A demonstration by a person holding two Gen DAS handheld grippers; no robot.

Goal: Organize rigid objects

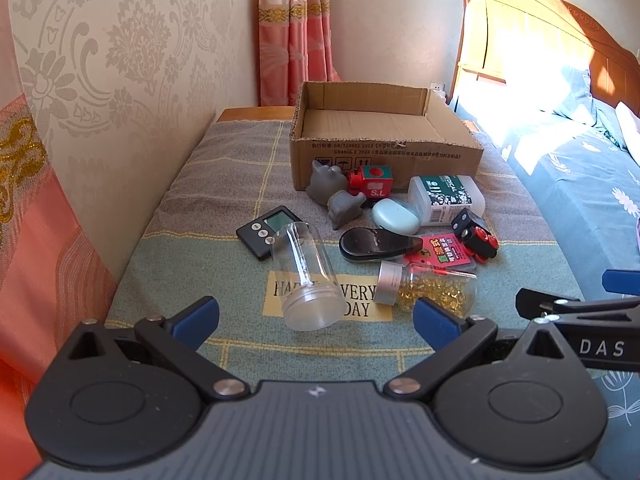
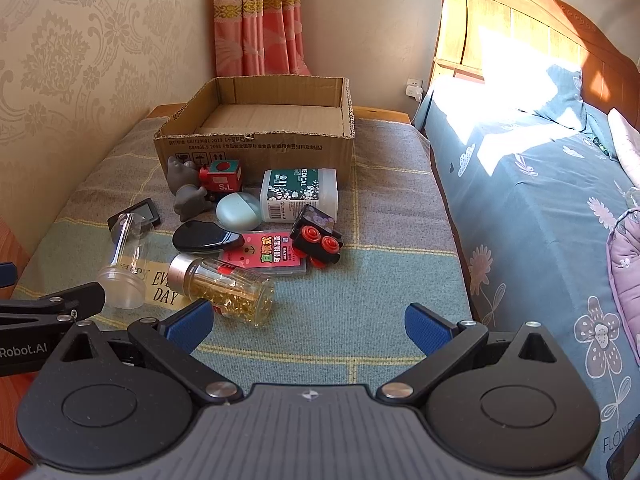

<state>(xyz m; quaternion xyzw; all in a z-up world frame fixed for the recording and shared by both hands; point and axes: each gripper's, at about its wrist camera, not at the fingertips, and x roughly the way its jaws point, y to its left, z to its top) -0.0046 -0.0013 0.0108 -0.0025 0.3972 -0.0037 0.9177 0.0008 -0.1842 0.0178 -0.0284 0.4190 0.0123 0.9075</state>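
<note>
An open empty cardboard box [image 1: 384, 152] [image 2: 256, 148] stands at the back of the cloth-covered table. In front of it lie a clear empty jar [image 1: 306, 280] [image 2: 126, 258], a jar of yellow capsules [image 1: 428, 286] [image 2: 224, 286], a black timer [image 1: 268, 230], grey toy figures [image 1: 332, 192] [image 2: 188, 192], a red block train [image 1: 370, 180] [image 2: 220, 176], a white medical bottle [image 1: 446, 196] [image 2: 298, 194], a light blue case [image 1: 394, 214] [image 2: 238, 210], a black oval case [image 1: 378, 244] [image 2: 206, 236], a pink card pack [image 1: 444, 254] [image 2: 266, 258] and a black toy car [image 1: 476, 236] [image 2: 316, 236]. My left gripper [image 1: 316, 316] is open, just short of the clear jar. My right gripper [image 2: 308, 326] is open and empty.
A patterned wall [image 1: 100, 80] runs along the table's left side. A bed with a blue flowered cover [image 2: 540, 208] and wooden headboard [image 2: 520, 32] borders the right. Pink curtains [image 1: 296, 32] hang behind the box. The right gripper's finger [image 1: 576, 308] shows in the left wrist view.
</note>
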